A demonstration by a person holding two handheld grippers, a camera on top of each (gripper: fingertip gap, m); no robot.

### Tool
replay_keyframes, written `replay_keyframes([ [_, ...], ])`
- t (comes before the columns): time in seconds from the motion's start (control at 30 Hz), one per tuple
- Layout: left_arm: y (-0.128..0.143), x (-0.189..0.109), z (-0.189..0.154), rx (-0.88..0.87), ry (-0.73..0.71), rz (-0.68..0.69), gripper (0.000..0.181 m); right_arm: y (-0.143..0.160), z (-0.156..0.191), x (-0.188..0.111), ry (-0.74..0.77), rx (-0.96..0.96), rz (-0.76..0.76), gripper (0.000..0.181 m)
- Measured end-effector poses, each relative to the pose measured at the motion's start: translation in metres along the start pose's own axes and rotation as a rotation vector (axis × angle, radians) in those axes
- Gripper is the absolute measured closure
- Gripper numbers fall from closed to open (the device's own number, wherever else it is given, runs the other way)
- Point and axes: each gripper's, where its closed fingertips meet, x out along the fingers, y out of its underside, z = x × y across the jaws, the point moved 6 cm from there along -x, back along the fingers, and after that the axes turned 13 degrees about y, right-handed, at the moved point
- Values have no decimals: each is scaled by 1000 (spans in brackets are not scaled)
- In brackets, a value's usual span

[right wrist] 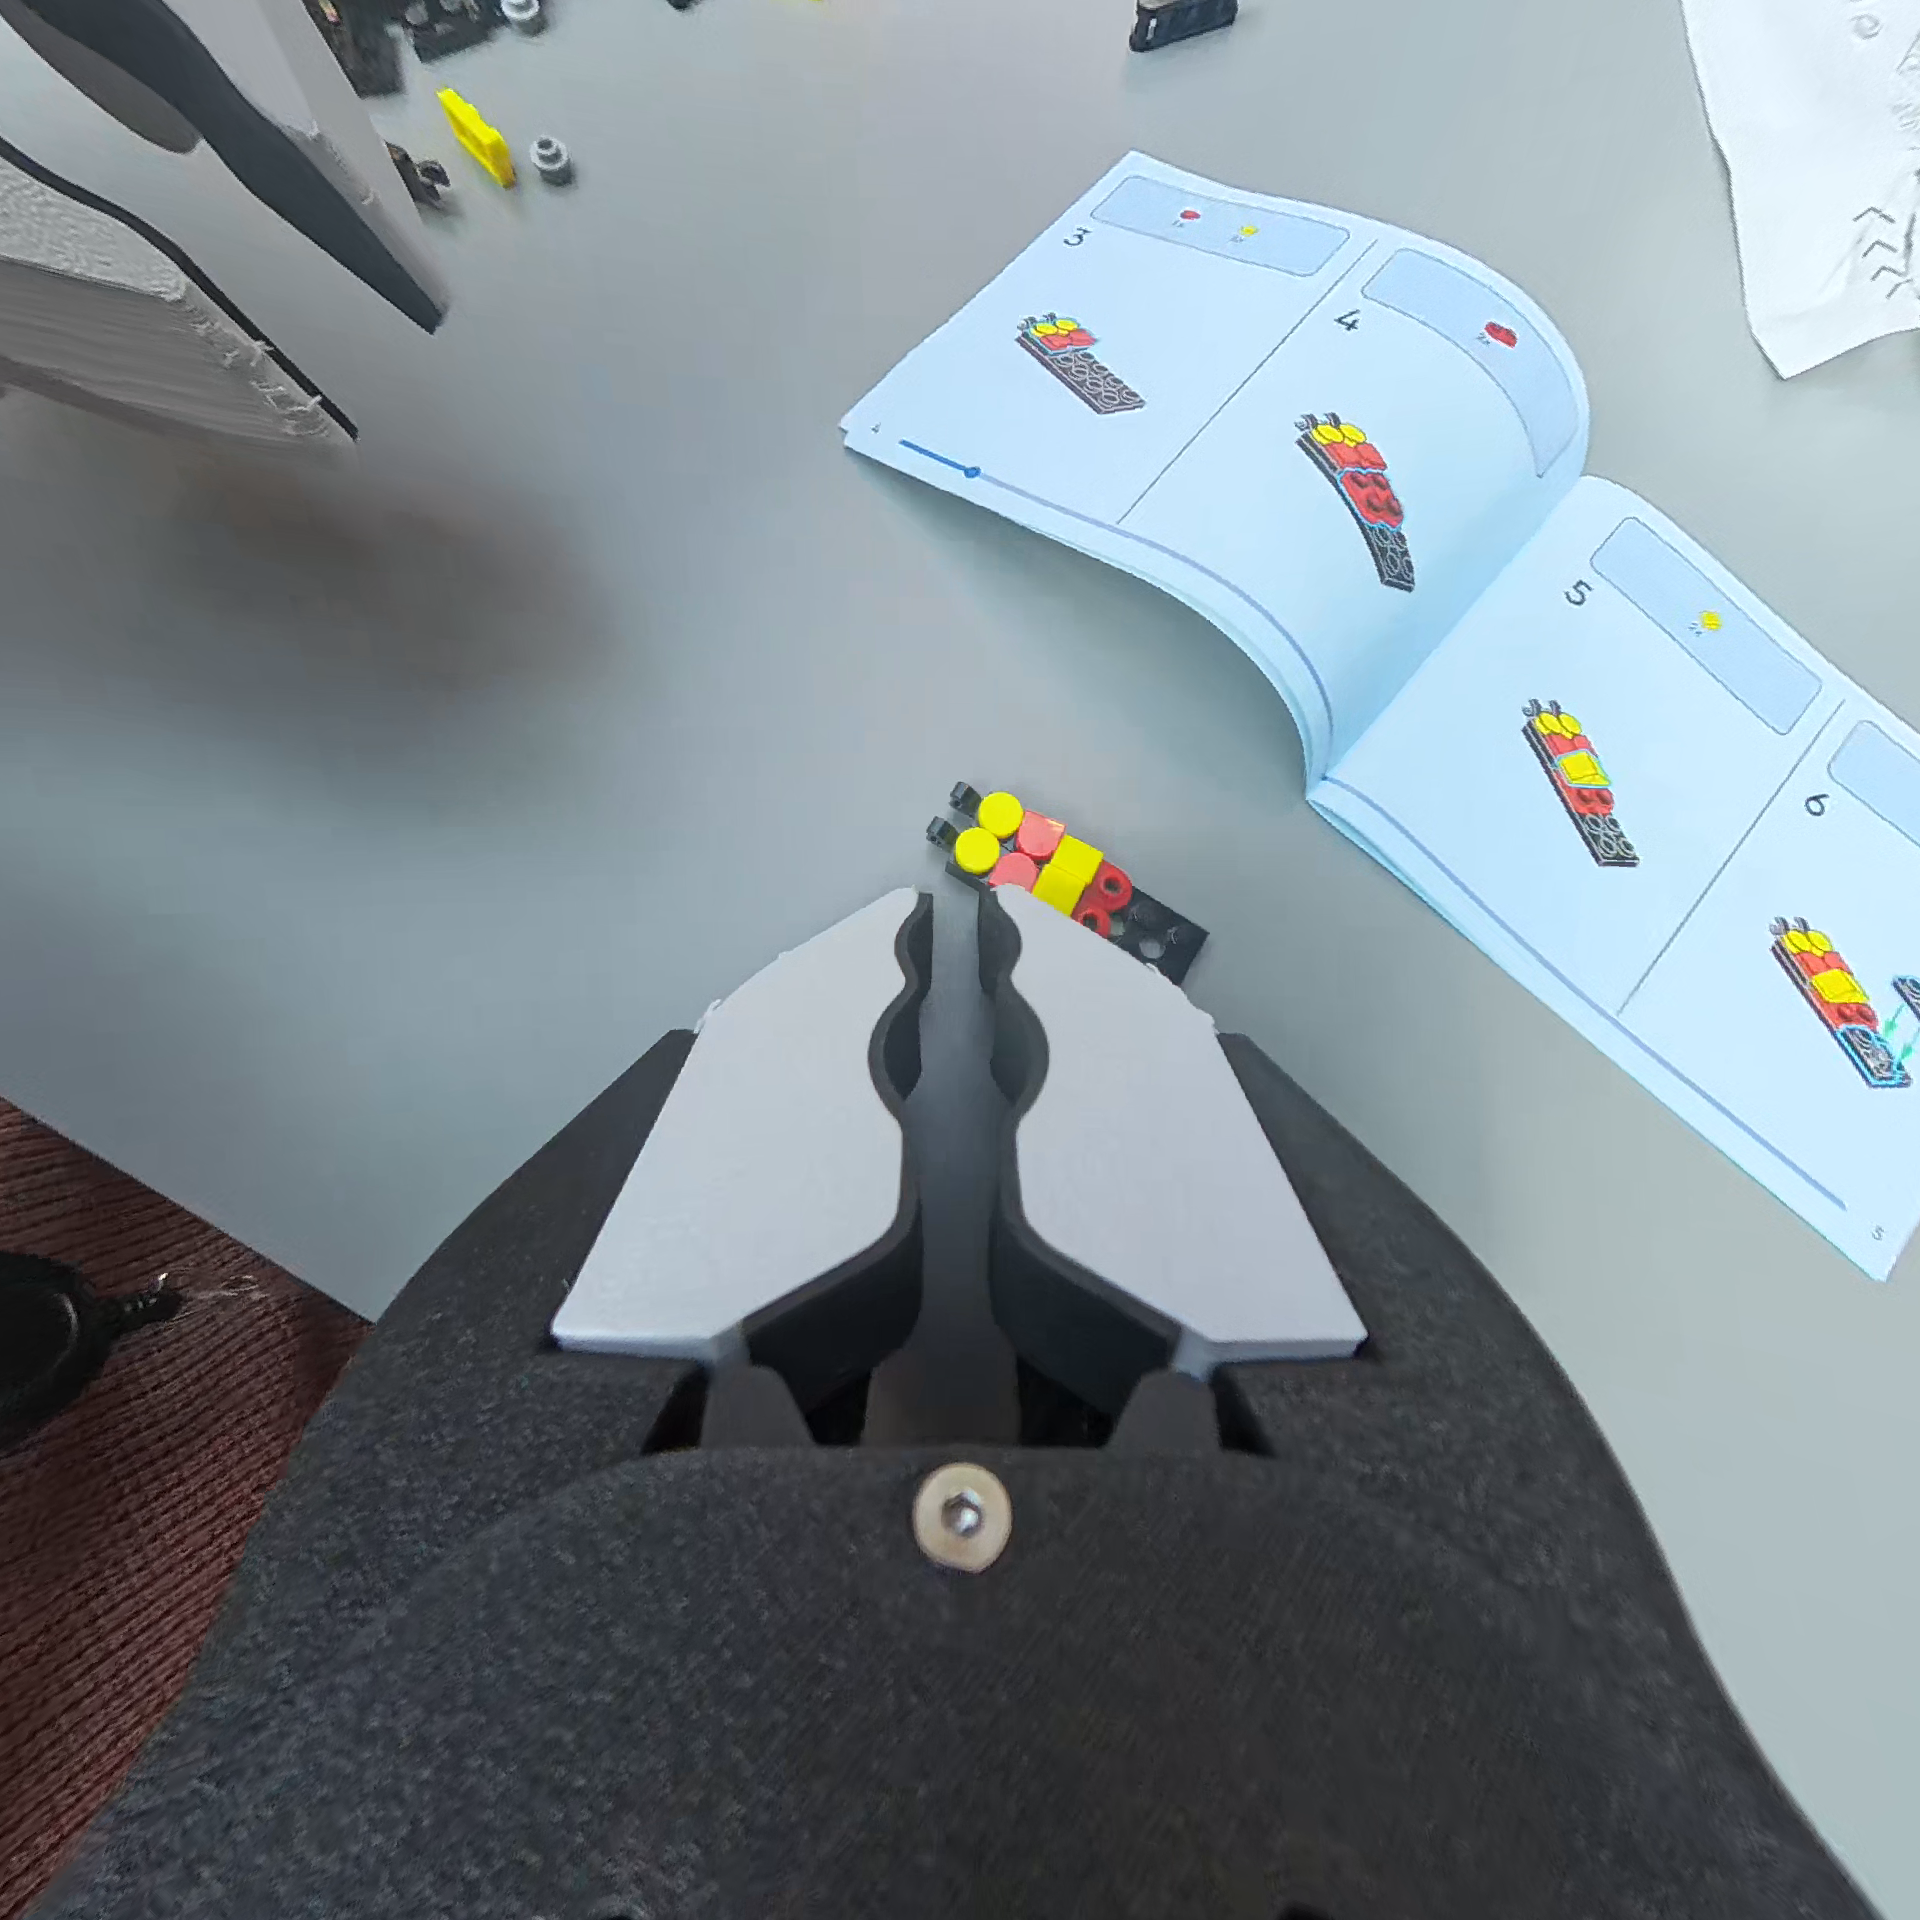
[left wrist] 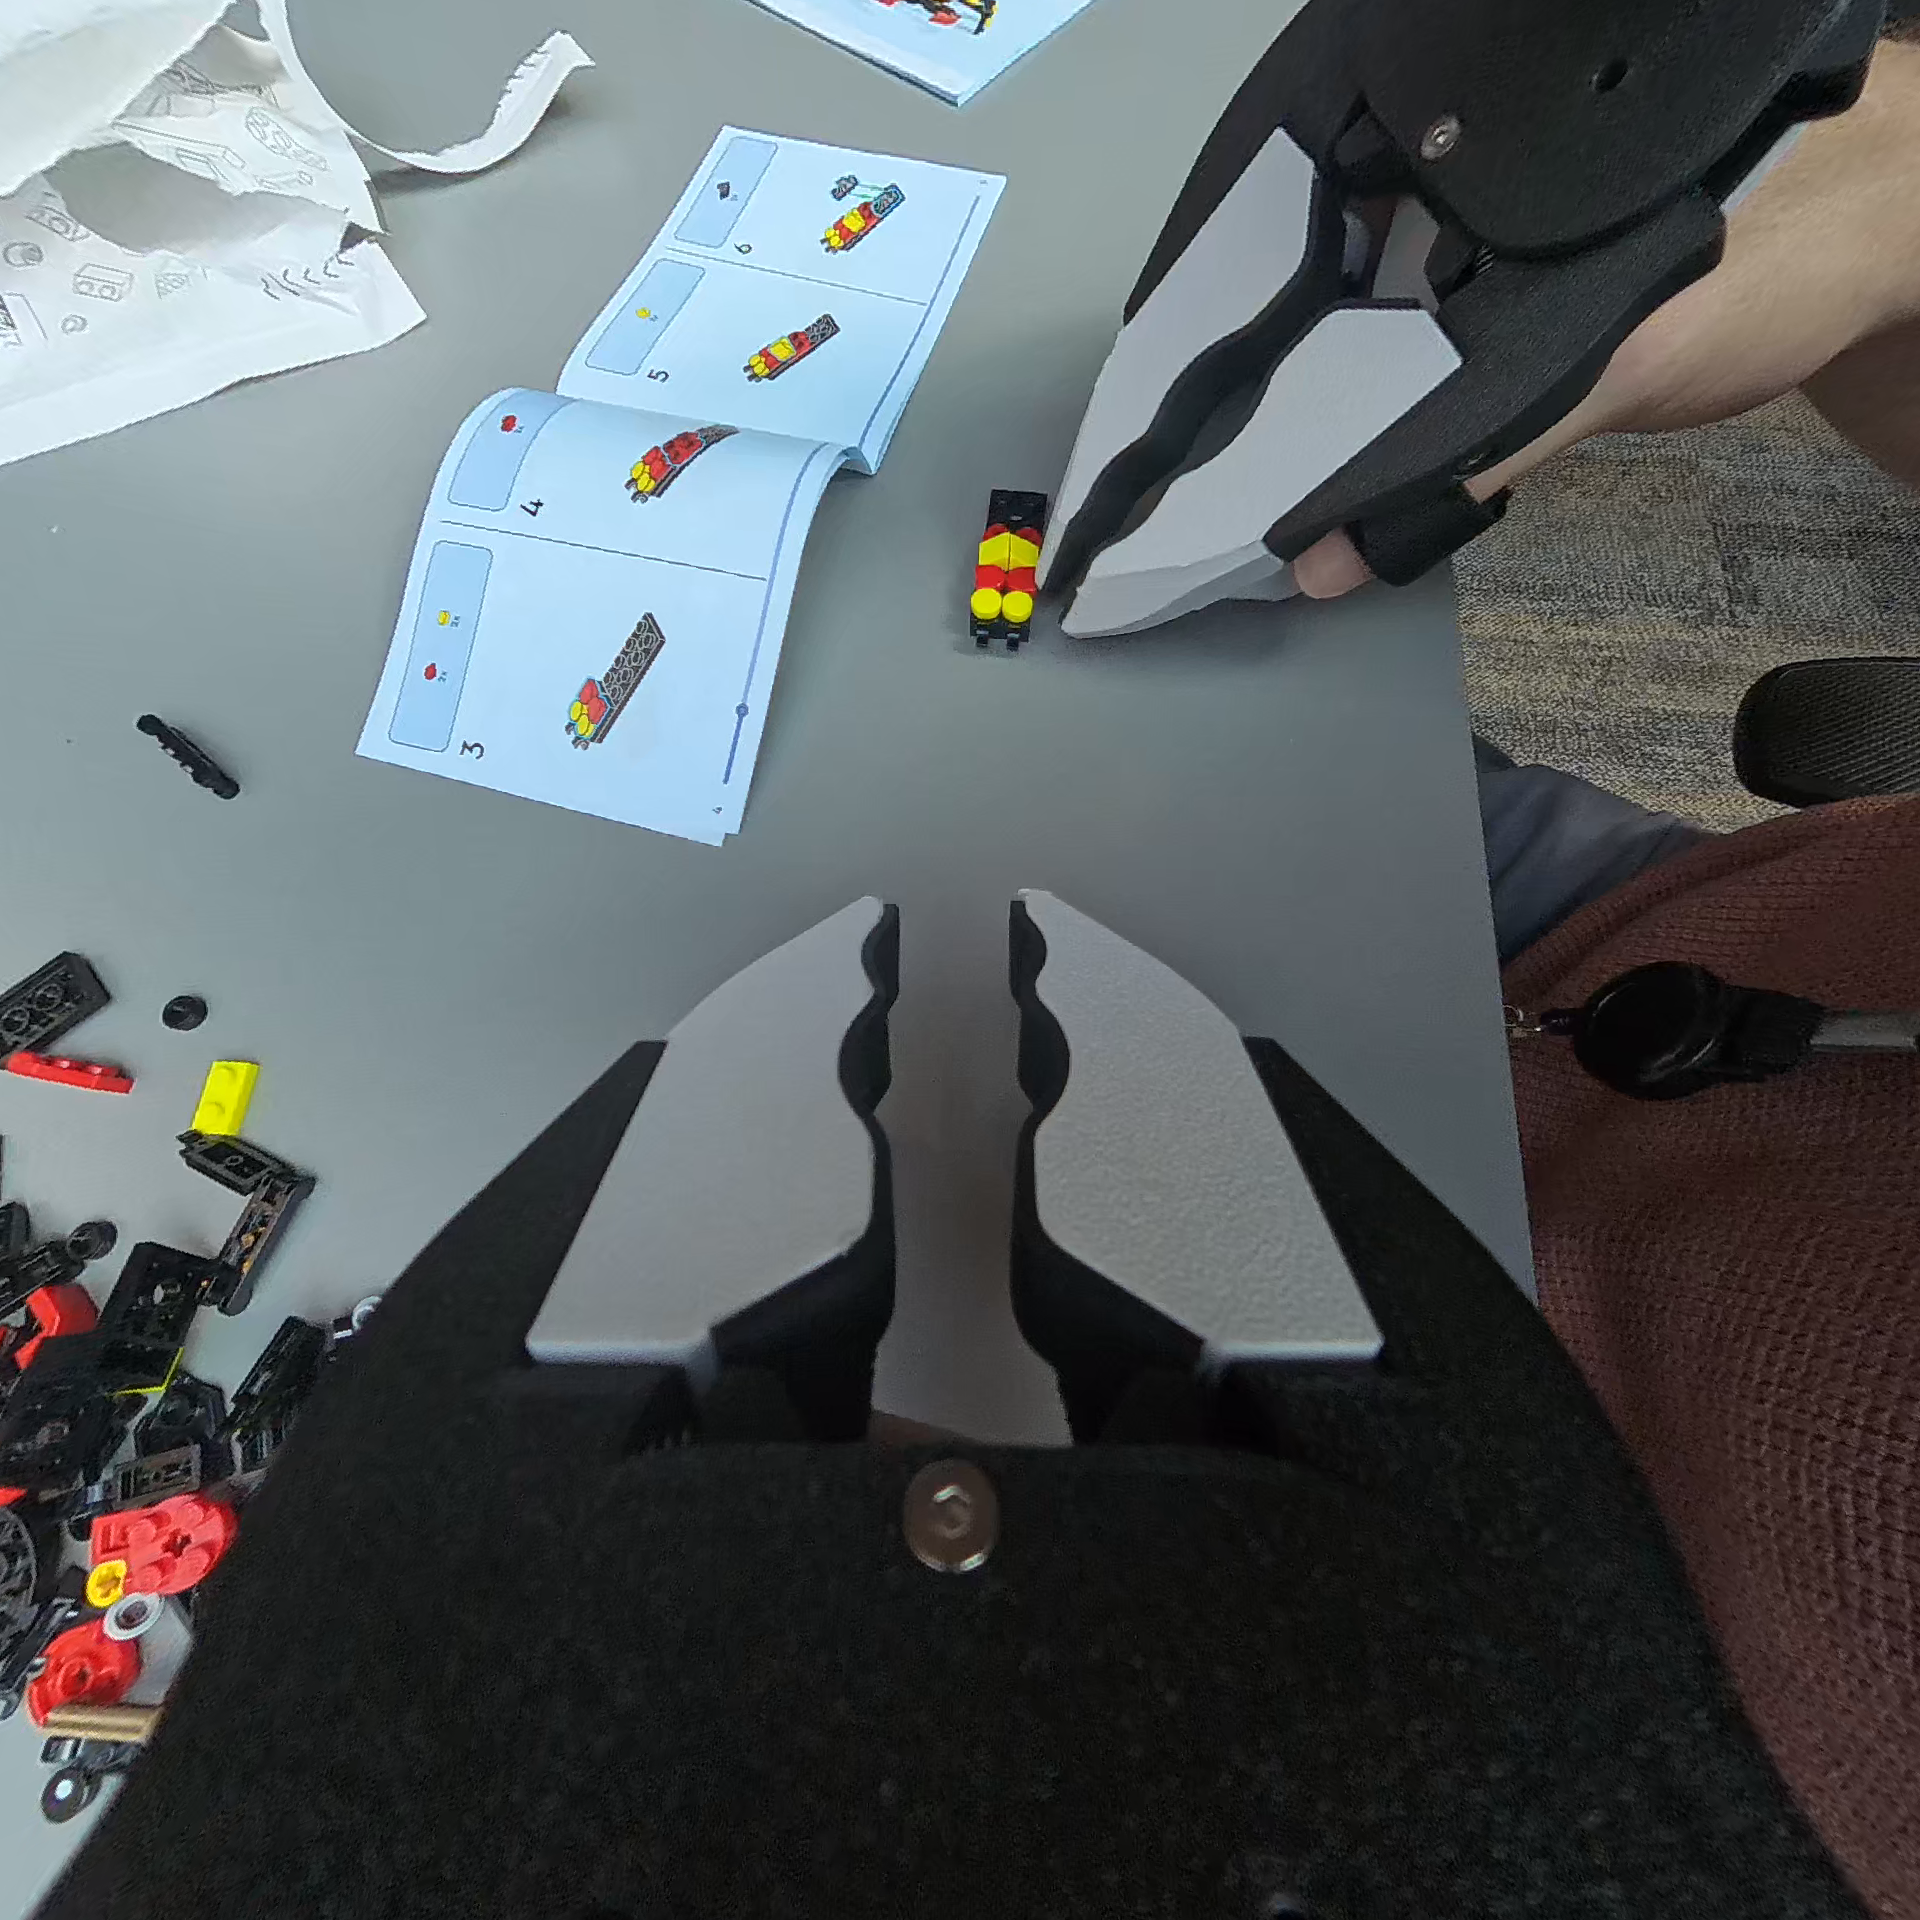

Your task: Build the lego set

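Observation:
A small build (left wrist: 1006,566) lies flat on the grey table (left wrist: 1039,790): a black plate with yellow round tiles, red bricks and a yellow slope on top. It also shows in the right wrist view (right wrist: 1049,868). My right gripper (right wrist: 954,902) has its jaws only narrowly apart and empty, its tips right beside the build's near side; it also shows in the left wrist view (left wrist: 1060,608). My left gripper (left wrist: 954,912) is open and empty, hovering over bare table well short of the build. The open instruction booklet (left wrist: 675,488) lies to the left of the build.
Loose black, red and yellow bricks (left wrist: 104,1403) are heaped at the left, with a yellow brick (left wrist: 227,1096) and a black bar (left wrist: 187,756) apart from them. Torn white paper bags (left wrist: 156,208) lie far left. The table edge (left wrist: 1475,727) and a person's maroon sleeve (left wrist: 1714,1351) are on the right. Some 11 centimeters of space lies between my two pairs of fingers. To the yellow brick (left wrist: 227,1096): left tips about 15 centimeters, right tips about 25 centimeters.

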Motion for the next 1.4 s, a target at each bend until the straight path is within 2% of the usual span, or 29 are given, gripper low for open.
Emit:
replay_keyframes([
  [0.13,6,-18,7,-16,-42,-20,161,-8,1,-13,-56,29,-28,173],
  [0.3,27,-74,18,-104,-211,-112,161,-52,5,-52,-174,60,-302,172],
  [0.37,48,-102,18,-156,-291,-151,161,-74,11,-50,-217,19,-382,171],
  [0.47,80,-140,10,-201,-369,-227,166,-103,24,-30,-281,-41,-422,167],
  [0.6,105,-172,11,-287,-447,-321,170,-131,42,-8,-348,-86,-459,166],
  [0.77,117,-186,19,-223,-579,-269,172,-146,52,11,-308,-181,-499,176],
  [0.83,119,-188,23,-187,-595,-251,172,-144,58,19,-321,-248,-438,177],
  [0.93,122,-187,33,-150,-566,-212,172,-131,72,33,-381,-321,-301,177],
  [1.07,128,-181,48,-122,-478,-171,171,-121,95,54,-405,-369,-199,177],
  [1.2,128,-185,57,-80,-486,-162,171,-121,112,66,-407,-471,-177,172],
  [1.4,140,-186,64,-100,-448,-136,170,-132,118,75,-409,-485,-160,167],
])
